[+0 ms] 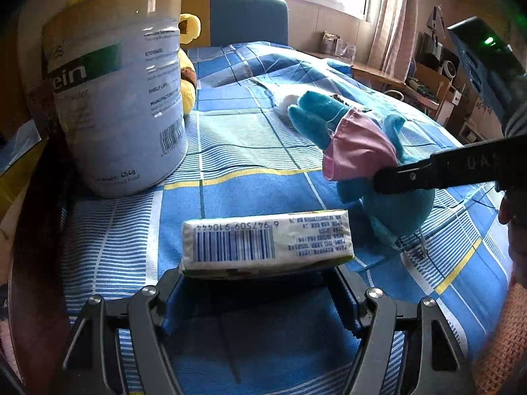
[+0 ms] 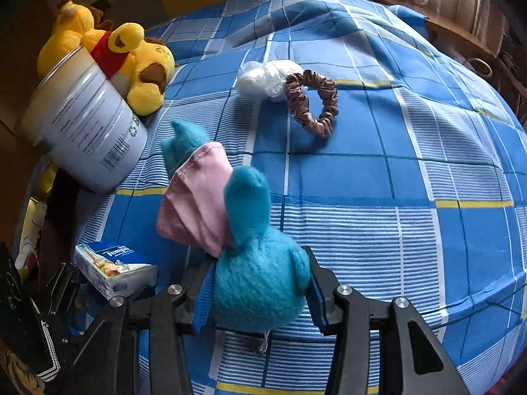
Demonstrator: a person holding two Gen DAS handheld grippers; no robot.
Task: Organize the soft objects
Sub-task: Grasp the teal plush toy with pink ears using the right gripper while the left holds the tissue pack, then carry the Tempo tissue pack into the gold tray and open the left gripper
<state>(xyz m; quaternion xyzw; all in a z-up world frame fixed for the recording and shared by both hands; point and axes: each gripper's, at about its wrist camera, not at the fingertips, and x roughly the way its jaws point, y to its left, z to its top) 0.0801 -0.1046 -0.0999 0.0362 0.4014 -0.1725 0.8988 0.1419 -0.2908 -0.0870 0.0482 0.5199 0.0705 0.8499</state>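
A blue plush toy (image 2: 260,293) in a pink cloth skirt (image 2: 197,204) is pinched at its round body by my right gripper (image 2: 257,261), which is shut on it. In the left wrist view the same toy (image 1: 402,207) hangs just above the bedspread, with a black finger (image 1: 444,171) of the right gripper across it. My left gripper (image 1: 260,273) is shut on a white tissue pack (image 1: 266,243) by its two ends, barcode side up. That pack (image 2: 115,270) shows at the lower left of the right wrist view.
A tall tin can (image 2: 85,131) stands at the left on the blue checked bedspread (image 2: 395,181), with yellow plush toys (image 2: 138,62) behind it. A brown scrunchie (image 2: 313,105) and a white fluffy item (image 2: 260,80) lie further back. A desk with clutter (image 1: 428,82) stands beyond the bed.
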